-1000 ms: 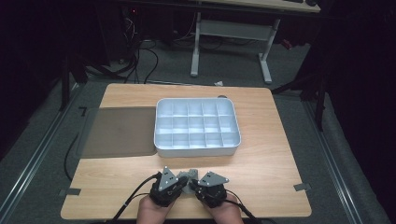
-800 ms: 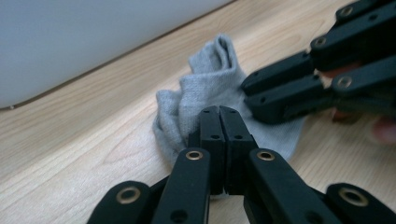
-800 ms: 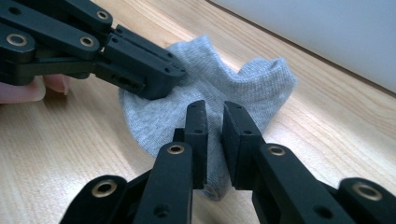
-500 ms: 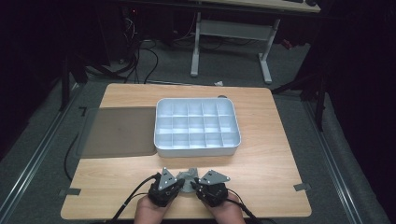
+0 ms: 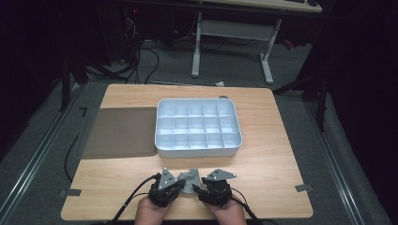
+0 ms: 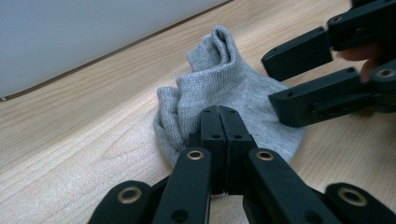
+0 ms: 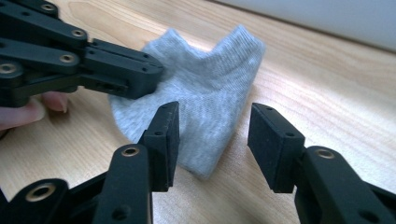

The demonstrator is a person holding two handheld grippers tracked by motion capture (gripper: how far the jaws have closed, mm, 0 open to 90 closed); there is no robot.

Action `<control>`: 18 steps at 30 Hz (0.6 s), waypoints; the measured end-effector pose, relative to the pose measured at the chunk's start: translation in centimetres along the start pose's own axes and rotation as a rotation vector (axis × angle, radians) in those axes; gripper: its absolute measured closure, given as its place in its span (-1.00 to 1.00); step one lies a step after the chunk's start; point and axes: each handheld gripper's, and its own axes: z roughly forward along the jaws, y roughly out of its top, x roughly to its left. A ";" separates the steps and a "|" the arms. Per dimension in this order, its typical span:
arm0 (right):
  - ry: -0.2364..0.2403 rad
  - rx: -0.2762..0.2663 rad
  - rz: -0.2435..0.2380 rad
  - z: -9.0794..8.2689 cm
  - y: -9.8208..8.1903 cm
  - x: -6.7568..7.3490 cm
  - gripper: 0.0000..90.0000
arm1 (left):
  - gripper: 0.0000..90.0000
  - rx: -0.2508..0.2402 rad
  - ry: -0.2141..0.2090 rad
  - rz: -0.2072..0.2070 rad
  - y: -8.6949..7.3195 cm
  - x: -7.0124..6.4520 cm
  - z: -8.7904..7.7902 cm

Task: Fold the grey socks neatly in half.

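A: What is carried by the pale wooden rectangular desk (image 5: 272, 154)?

B: At its middle, a white plastic tray divided into many small compartments (image 5: 197, 127) is set. A flat dark grey-brown mat (image 5: 121, 132) is laid just beside the tray's left wall. Between the tray and the desk's near edge, a small crumpled grey knitted sock (image 5: 190, 180) is found, lying on the wood.

A: How is the sock placed against the tools?

B: It is flanked by both. The left tool (image 5: 174, 186) is seen at the sock's left side and the right tool (image 5: 201, 190) at its right side, each held in a hand at the desk's near edge.

A: How are the left tool's jaws set?

B: In the left gripper view they are pressed flat together, clamped on a fold of the sock (image 6: 224, 93) at its near edge.

A: And the right tool?

B: In the right gripper view its jaws are held apart, having just been opening. The sock (image 7: 201, 88) lies between them, its lower tip in the gap, and no pad is pressed on the fabric. The left tool (image 7: 154, 77) is seen there biting the sock's left edge.
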 end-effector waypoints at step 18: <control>0.028 -0.014 -0.036 -0.2 0.2 0.8 0.83 | 0.99 0.000 0.005 -0.001 0.0 -0.1 0.0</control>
